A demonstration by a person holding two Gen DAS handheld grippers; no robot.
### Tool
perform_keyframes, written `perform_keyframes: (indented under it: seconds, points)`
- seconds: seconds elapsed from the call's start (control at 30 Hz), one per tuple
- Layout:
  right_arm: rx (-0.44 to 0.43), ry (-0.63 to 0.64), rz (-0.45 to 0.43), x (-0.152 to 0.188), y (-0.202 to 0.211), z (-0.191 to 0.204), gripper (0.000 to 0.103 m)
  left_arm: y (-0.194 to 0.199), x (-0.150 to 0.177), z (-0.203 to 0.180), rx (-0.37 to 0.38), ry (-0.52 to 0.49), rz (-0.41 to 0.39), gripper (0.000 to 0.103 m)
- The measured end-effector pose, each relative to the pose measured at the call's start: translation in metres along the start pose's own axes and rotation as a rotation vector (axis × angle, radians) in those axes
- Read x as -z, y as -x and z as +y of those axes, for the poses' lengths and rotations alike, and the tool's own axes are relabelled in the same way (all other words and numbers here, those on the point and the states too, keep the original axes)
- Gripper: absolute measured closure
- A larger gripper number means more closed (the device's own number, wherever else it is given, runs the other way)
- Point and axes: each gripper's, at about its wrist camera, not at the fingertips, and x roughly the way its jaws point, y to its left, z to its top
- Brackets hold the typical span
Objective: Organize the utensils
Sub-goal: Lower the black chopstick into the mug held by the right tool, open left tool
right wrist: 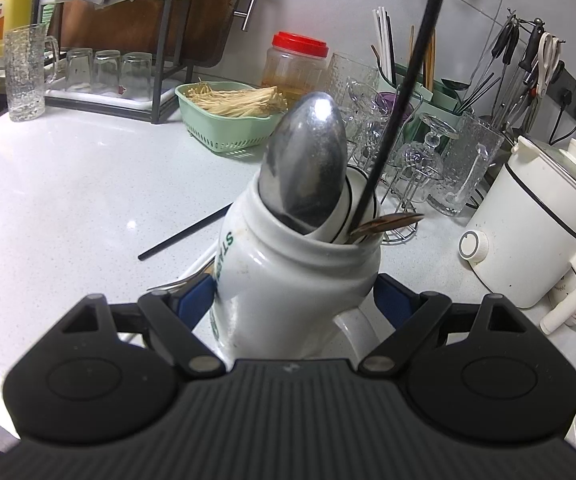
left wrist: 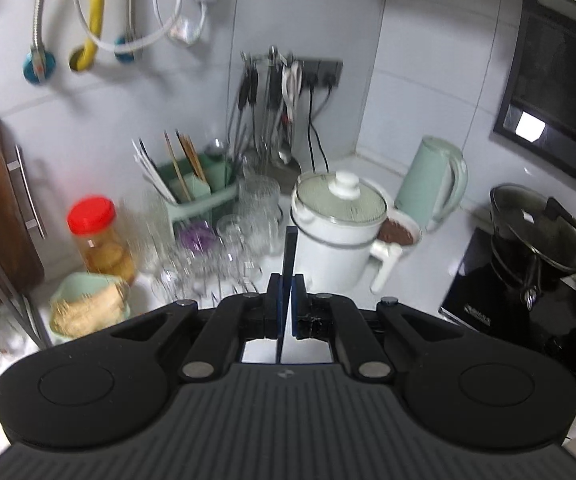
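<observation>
Clamping a thin black chopstick (left wrist: 289,256) edge-on between its blue pads, the left gripper (left wrist: 286,300) has its jaws drawn together, the stick's end poking just past the fingertips. Ahead of it and slightly to its right stands a white electric pot (left wrist: 337,236) with a knobbed lid, and beyond that a pale green kettle (left wrist: 433,184); ahead to its left a cluster of clear glasses (left wrist: 224,236), blurred, crowds in front of a green utensil caddy (left wrist: 196,192) holding upright chopsticks. Farther left sit a red-lidded jar (left wrist: 98,232) and a green basket (left wrist: 88,304) of pale mushrooms, and far to the right a black wok (left wrist: 539,232) rests on a dark cooktop. The right gripper (right wrist: 293,300) stands with its blue pads on either side of a white mug (right wrist: 288,276) with green lettering, the pads against the mug's lower body, its handle turned toward the camera. Out of the mug's mouth rise a large metal spoon (right wrist: 307,164), bowl up, a long black chopstick (right wrist: 401,92) leaning away and up out of view, and a brown spoon tip (right wrist: 387,222) at the rim. Just left of the mug, on the white tabletop (right wrist: 68,200), lies another black chopstick (right wrist: 184,236), and a metal utensil's end shows beside the left pad, though which kind cannot be told.
</observation>
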Motion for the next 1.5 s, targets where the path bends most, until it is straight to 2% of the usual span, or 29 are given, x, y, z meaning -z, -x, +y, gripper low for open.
perform_keyframes:
  seconds: [0.2, 0.37, 0.63, 1.0, 1.5]
  points:
    - [-0.001, 0.002, -0.001, 0.0, -0.001, -0.001, 0.014, -0.024, 0.004, 0.01, 0.045, 0.05, 0.146, 0.101]
    - [0.0, 0.001, -0.004, -0.001, 0.0, 0.0, 0.014, -0.044, 0.007, 0.013, 0.053, 0.032, 0.24, 0.102]
    - [0.0, 0.003, -0.01, -0.001, -0.001, 0.0, 0.014, -0.073, 0.018, 0.017, 0.053, 0.044, 0.338, 0.102]
    - [-0.001, 0.004, -0.011, -0.002, -0.002, 0.0, 0.014, -0.077, 0.022, 0.021, 0.041, 0.064, 0.347, 0.102]
    - [0.001, -0.014, -0.011, -0.001, -0.003, 0.0, 0.014, -0.048, 0.009, 0.026, 0.019, 0.098, 0.238, 0.101]
